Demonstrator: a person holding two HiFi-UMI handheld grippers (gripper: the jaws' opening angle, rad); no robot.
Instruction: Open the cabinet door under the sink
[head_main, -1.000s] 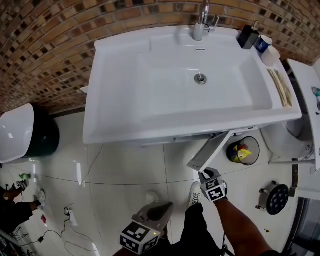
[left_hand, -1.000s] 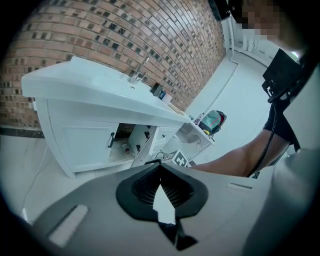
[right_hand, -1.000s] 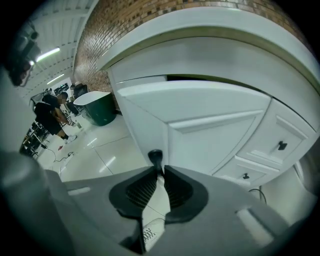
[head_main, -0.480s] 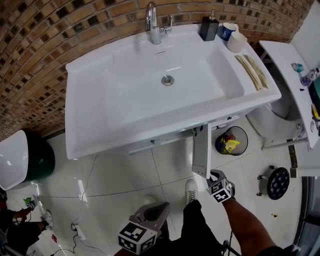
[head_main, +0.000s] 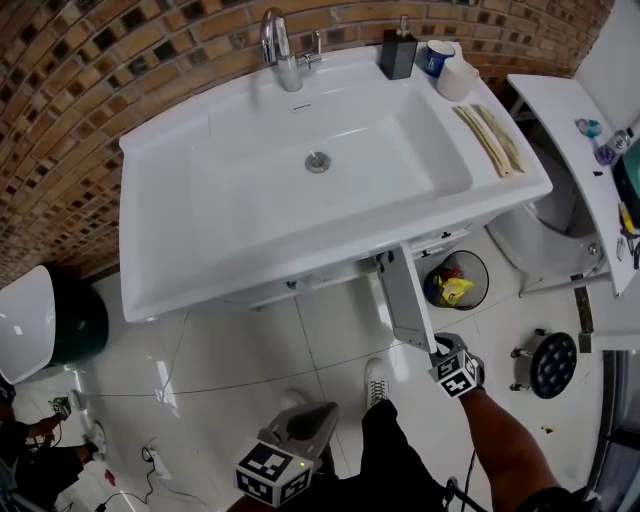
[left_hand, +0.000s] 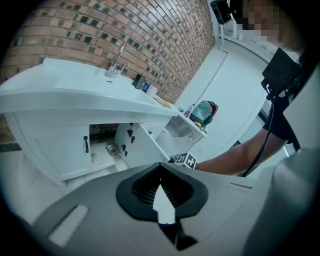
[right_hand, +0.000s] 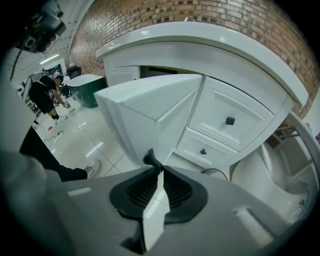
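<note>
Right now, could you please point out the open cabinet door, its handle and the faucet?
cabinet door (head_main: 405, 300), head view, middle of its white panel.
door handle (right_hand: 150, 157), right gripper view, dark knob.
faucet (head_main: 289, 70), head view, its base.

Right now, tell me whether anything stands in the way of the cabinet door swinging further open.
The right claw is shut on the door handle, nothing between them. The cabinet door stands swung out; to its right in the head view, a waste bin sits on the floor and may stop a wider swing.
</note>
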